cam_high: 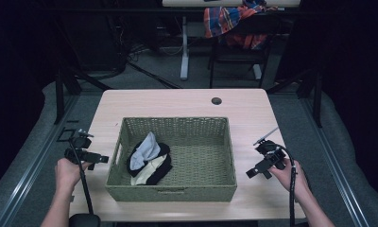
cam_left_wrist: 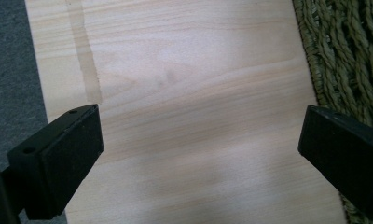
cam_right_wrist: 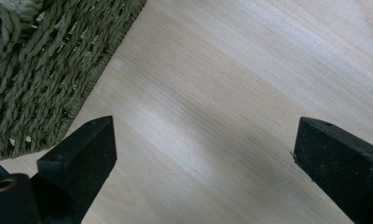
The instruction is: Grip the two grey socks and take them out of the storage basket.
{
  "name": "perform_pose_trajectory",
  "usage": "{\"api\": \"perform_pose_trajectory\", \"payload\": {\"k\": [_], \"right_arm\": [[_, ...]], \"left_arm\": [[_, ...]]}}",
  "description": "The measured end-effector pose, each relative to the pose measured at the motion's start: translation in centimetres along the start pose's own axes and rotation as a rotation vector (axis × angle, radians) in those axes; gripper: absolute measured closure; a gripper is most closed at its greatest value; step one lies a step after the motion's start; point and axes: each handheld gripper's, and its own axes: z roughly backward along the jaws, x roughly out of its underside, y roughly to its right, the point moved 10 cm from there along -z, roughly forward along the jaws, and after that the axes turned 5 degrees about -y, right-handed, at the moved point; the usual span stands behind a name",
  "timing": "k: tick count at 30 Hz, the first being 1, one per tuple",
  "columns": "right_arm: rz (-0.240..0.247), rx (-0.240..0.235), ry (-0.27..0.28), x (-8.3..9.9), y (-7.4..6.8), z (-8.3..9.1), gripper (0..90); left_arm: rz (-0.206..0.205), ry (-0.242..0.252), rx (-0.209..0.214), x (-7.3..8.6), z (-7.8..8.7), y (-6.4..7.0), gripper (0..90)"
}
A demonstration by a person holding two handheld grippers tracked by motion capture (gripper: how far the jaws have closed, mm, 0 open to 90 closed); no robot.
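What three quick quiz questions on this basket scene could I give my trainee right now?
1. True or false: the clothes lie inside the woven basket.
2. Which is open: A) left claw alone, B) right claw alone, C) both?
3. Fill in: each claw hovers over bare ____ beside the basket.

Key: 1 true; 2 C; 3 table.
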Motion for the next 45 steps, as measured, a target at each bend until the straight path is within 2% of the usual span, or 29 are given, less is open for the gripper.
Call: {"api": "perform_pose_trajectory", "payload": {"k": [4,5,9,13,14,16,18,21,24,26,34,37,39,40,45], "right_arm": [[0.011,-0.006,-0.010,0.1,-0.1,0.1,5.8],[-0.022,-0.015,0.033,-0.2,-0.4,-0.1,5.9],[0.018,0.000,-0.025,0.2,-0.1,0.0,6.1],[0.011,0.001,-0.006,-0.1,-0.2,0.0,6.1],[0.003,-0.013,0.004,-0.2,-0.5,-0.1,6.1],[0.010,-0.012,-0.009,-0.1,-0.4,-0.1,6.1],[-0.007,-0.006,0.012,-0.2,-0.4,-0.3,6.2],[-0.007,-0.006,0.009,-0.2,-0.4,-0.3,6.2],[0.025,-0.009,-0.027,0.0,-0.3,-0.1,6.2],[0.015,-0.012,-0.018,0.0,-0.3,-0.1,6.3],[0.025,-0.010,-0.027,0.0,-0.3,-0.2,6.4],[0.012,-0.011,-0.013,-0.1,-0.4,-0.2,6.4],[0.001,-0.014,0.000,-0.2,-0.5,-0.3,6.5],[0.016,-0.013,-0.015,-0.1,-0.4,-0.2,6.5],[0.017,-0.013,-0.016,-0.1,-0.5,-0.2,6.5]], "left_arm": [[0.004,0.004,-0.002,0.0,0.1,-0.1,0.1],[0.003,0.004,-0.002,0.0,0.1,-0.2,0.1],[-0.003,0.011,-0.006,-0.1,0.3,-0.1,0.1],[-0.006,0.015,-0.007,0.0,0.4,0.0,0.1],[-0.009,0.016,-0.011,-0.1,0.5,-0.1,0.1],[-0.009,0.029,-0.015,-0.2,0.7,-0.1,0.1],[-0.008,0.040,-0.012,-0.4,0.9,0.0,0.1],[-0.011,0.042,-0.011,-0.4,1.0,0.2,0.1],[-0.023,0.046,-0.025,-0.6,1.3,0.3,0.1],[-0.030,0.057,-0.037,-0.7,1.5,0.3,0.1],[-0.052,0.091,-0.073,-1.3,2.8,0.5,0.1],[-0.063,0.108,-0.090,-1.7,3.5,0.7,0.1],[-0.067,0.130,-0.093,-2.1,4.1,0.9,0.1],[-0.071,0.135,-0.091,-2.2,4.4,1.1,0.2],[-0.091,0.168,-0.098,-2.7,5.6,1.8,0.2]]}}
